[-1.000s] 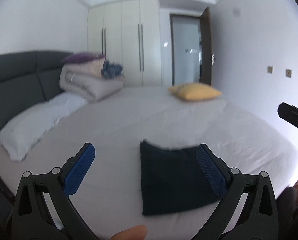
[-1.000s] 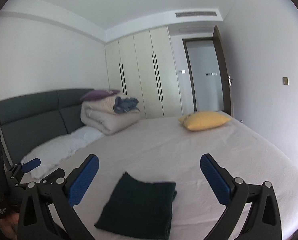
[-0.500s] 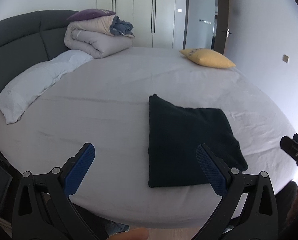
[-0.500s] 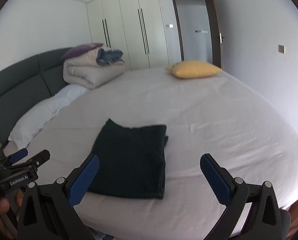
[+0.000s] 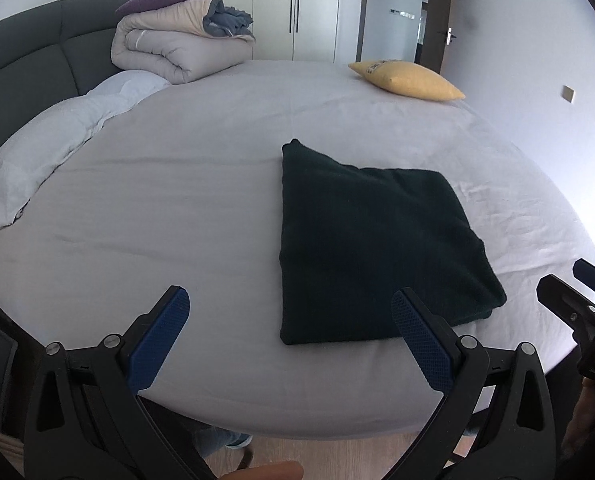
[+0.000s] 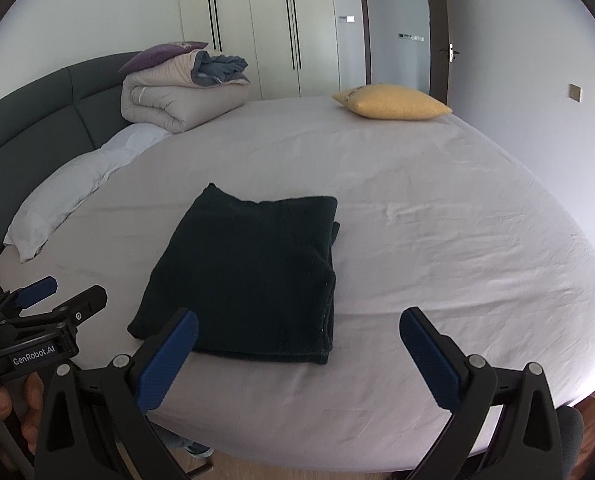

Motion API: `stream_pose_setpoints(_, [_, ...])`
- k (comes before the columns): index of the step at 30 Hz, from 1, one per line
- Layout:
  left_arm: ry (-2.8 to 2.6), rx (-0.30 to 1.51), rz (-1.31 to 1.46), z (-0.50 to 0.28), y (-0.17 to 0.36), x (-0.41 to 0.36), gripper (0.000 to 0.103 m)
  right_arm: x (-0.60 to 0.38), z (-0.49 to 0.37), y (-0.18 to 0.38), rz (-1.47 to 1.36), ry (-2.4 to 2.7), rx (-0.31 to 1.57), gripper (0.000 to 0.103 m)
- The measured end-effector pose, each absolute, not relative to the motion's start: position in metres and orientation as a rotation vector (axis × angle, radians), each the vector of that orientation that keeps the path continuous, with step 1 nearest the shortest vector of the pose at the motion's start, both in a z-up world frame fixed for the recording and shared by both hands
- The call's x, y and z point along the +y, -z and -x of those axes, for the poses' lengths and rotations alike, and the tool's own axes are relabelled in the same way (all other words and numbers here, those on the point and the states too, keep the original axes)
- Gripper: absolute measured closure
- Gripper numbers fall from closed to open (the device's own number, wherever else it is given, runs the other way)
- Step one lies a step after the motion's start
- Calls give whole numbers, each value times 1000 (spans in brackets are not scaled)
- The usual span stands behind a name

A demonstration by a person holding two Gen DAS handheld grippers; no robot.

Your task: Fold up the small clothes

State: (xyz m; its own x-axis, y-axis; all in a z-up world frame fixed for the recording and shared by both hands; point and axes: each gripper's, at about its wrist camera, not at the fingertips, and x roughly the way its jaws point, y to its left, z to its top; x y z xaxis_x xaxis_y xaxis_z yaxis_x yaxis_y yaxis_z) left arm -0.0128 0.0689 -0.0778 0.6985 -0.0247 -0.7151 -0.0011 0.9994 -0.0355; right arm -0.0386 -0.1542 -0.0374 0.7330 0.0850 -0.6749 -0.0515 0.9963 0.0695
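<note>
The bed [image 5: 201,184] is filling both views, its pale sheet lying nearly flat. A rolled duvet [image 6: 177,100] is sitting by the dark headboard [image 6: 37,120], a white pillow [image 5: 57,148] is lying along the left edge, and a yellow cushion [image 6: 393,102] is resting at the far side. The dark folded garment [image 5: 369,248] is lying flat near the front edge of the bed — nothing is touching it. The left gripper [image 5: 289,340] and right gripper [image 6: 297,352] are hovering just short of it, each spread wide and holding nothing.
</note>
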Motion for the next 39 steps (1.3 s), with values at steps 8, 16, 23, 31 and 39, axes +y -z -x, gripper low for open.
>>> stream_pose_setpoints(8, [-1, 805, 40, 9, 83, 69, 0, -155, 38, 39, -52, -81, 755, 0])
stream_pose_setpoints(16, [-7, 812, 43, 8, 87, 68, 0, -155, 38, 42, -57, -84, 765, 0])
stream_pose_setpoints(23, [-13, 818, 46, 6, 89, 68, 0, -155, 38, 42, -60, -86, 768, 0])
stream_pose_setpoints(31, [-14, 824, 47, 6, 91, 68, 0, -154, 39, 42, -60, -88, 769, 0])
stream_pose_setpoints(39, [-15, 825, 47, 7, 92, 68, 0, -153, 40, 43, -61, -89, 771, 0])
